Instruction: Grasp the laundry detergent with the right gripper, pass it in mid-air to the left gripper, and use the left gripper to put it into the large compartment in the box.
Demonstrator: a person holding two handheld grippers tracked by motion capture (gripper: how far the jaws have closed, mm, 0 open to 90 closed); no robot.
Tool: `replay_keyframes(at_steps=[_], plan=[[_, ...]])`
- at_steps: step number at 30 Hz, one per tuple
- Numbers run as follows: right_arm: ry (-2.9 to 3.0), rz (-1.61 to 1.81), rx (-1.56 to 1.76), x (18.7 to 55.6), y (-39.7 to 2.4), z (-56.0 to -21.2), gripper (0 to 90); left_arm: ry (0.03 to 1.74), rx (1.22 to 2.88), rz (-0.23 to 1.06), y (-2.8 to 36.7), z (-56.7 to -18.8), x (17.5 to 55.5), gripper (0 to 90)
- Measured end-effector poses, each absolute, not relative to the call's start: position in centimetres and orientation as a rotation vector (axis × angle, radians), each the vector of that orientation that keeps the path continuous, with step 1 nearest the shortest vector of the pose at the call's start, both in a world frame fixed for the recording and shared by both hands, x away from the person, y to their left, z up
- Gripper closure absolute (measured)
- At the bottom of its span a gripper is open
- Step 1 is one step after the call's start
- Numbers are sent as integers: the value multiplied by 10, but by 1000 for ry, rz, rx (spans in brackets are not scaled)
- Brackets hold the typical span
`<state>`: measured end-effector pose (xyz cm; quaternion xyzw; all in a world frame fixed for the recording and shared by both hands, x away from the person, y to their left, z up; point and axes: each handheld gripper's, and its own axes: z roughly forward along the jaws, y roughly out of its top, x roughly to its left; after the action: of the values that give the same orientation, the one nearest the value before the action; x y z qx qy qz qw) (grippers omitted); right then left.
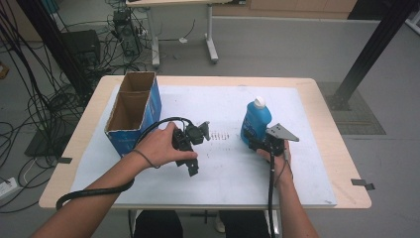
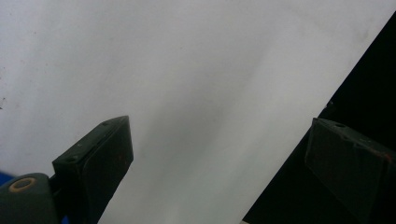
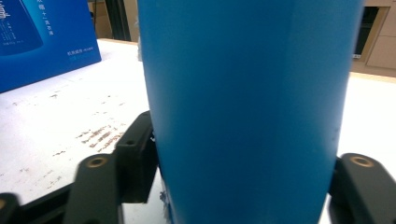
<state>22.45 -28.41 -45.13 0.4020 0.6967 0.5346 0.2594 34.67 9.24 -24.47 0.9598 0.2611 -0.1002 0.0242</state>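
Blue bottle [image 1: 256,120] stands upright, white cap up, clamped in the right tool [image 1: 261,144]; left tool [image 2: 219,163] gapes wide.

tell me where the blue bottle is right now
In the high view the blue bottle stands upright right of centre on the white mat, clamped between the right tongs, across from the open cardboard box.

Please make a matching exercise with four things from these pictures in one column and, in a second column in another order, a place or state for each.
1. blue bottle
2. cardboard box
3. left gripper
4. right gripper

a. jaws apart, nothing between them
b. open-topped, at the table's left
c. upright with a white cap
d. jaws closed on the bottle

Pairs: 1-c, 2-b, 3-a, 4-d
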Motion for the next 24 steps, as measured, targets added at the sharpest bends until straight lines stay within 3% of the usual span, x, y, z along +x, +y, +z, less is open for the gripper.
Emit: replay_keyframes(at_steps=[24], plan=[[1886,1461,1066,225,-287,-455,400,811,2973,-300,93,-244,345,81]])
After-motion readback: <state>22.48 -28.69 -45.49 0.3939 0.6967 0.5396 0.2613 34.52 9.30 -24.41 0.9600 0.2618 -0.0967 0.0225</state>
